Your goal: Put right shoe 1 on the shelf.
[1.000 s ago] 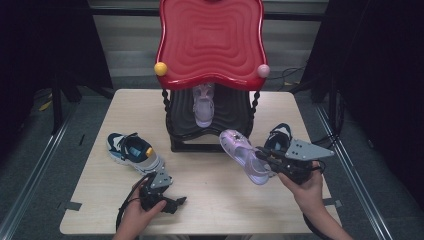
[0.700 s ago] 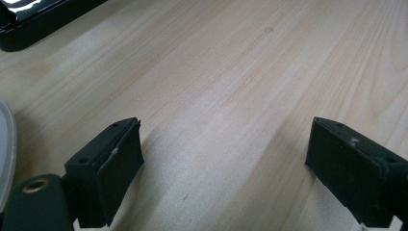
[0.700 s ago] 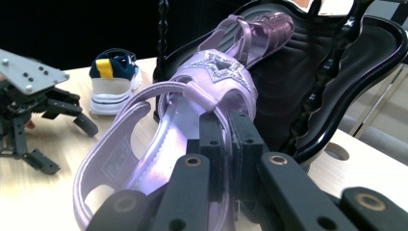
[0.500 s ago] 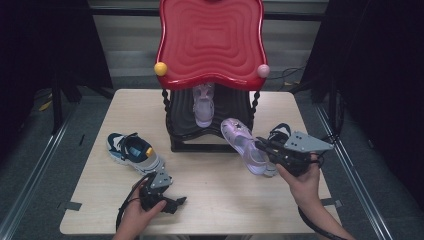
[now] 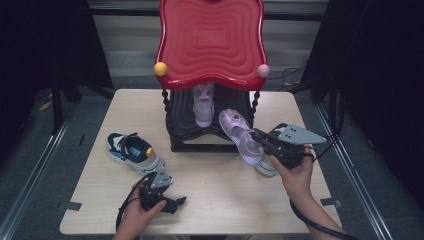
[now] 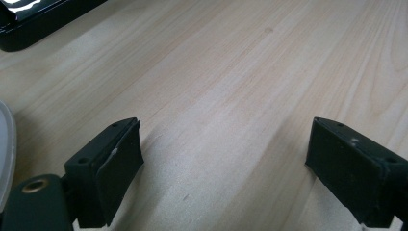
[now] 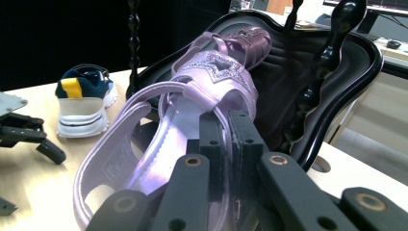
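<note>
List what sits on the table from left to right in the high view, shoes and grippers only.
Blue sneaker → left gripper, resting open on the table → purple sandal on the black shelf → purple sandal clamped in the right gripper.

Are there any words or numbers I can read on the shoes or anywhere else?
None can be read.
The purple sandal held in the right tongs has a raised mark on its heel strap, too blurred to read.
The blue sneaker and the red and black shoe rack show no lettering.
</note>
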Tool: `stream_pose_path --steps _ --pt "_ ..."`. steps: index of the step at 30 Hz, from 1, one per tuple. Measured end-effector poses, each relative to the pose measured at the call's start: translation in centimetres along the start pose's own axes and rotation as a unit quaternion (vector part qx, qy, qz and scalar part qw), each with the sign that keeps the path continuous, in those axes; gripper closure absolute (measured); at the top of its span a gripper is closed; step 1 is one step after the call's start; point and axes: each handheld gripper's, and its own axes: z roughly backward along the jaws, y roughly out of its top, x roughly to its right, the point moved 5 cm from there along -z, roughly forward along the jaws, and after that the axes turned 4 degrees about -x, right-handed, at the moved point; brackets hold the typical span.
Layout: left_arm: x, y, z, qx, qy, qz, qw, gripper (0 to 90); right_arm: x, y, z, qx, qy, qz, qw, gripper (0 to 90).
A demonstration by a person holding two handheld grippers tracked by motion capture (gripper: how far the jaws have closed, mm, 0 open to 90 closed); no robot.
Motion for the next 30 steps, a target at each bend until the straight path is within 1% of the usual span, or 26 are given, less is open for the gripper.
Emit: stream_pose_path --steps 7,12,24,27,30 --pt "0.0 0.0 0.0 0.000 0.000 0.000 1.0000 11.5 0.4 0.4 -0.7 -0.001 -0.014 0.003 0.9999 85.1" --pt "0.0 0.0 0.0 0.000 0.000 0.000 1.0000 11.6 0.7 0.6 -1.0 0.003 -0.028 -0.004 0.9996 85.1" --pt "0.0 0.0 0.0 0.000 0.000 0.000 1.0000 11.5 0.9 1.0 -1.9 0.011 -0.051 -0.010 0.9986 85.1" --pt "0.0 0.0 0.0 0.000 0.000 0.000 1.0000 11.5 0.8 1.2 -2.3 0.011 -0.057 -0.006 0.9983 85.1" --pt "0.0 0.0 0.0 0.000 0.000 0.000 1.0000 11.5 0.8 1.4 -2.5 0.013 -0.065 -0.010 0.9977 85.1"
